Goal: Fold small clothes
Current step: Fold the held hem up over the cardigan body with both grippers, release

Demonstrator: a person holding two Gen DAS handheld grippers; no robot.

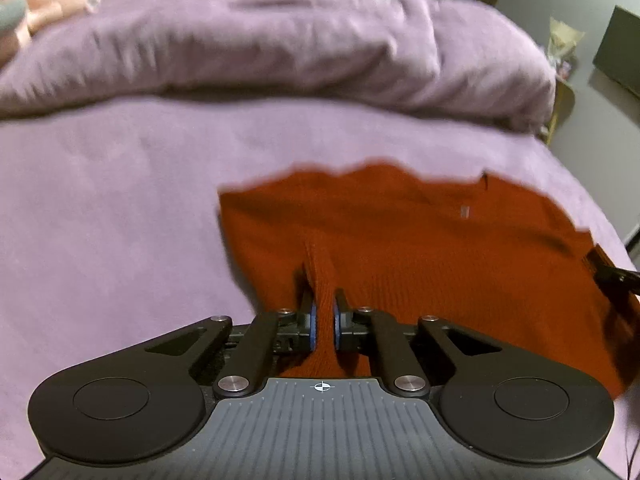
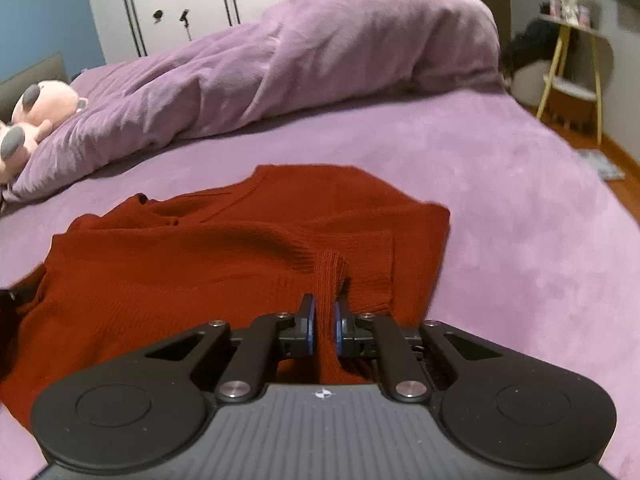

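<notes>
A rust-red knitted sweater [image 1: 420, 240] lies on the purple bed sheet [image 1: 120, 200]. My left gripper [image 1: 323, 300] is shut on a pinched ridge of the sweater's ribbed edge near its left side. My right gripper [image 2: 323, 304] is shut on a ribbed fold of the same sweater [image 2: 180, 272] near its right side, where a ribbed cuff or hem lies folded over. The right gripper's tip shows at the right edge of the left wrist view [image 1: 618, 278]. The left wrist view is blurred.
A bunched purple duvet [image 2: 320, 52] lies across the far side of the bed. A pink plush toy [image 2: 36, 112] sits at the far left. A yellow-legged side table [image 2: 572, 64] and white wardrobe doors [image 2: 192, 4] stand beyond the bed.
</notes>
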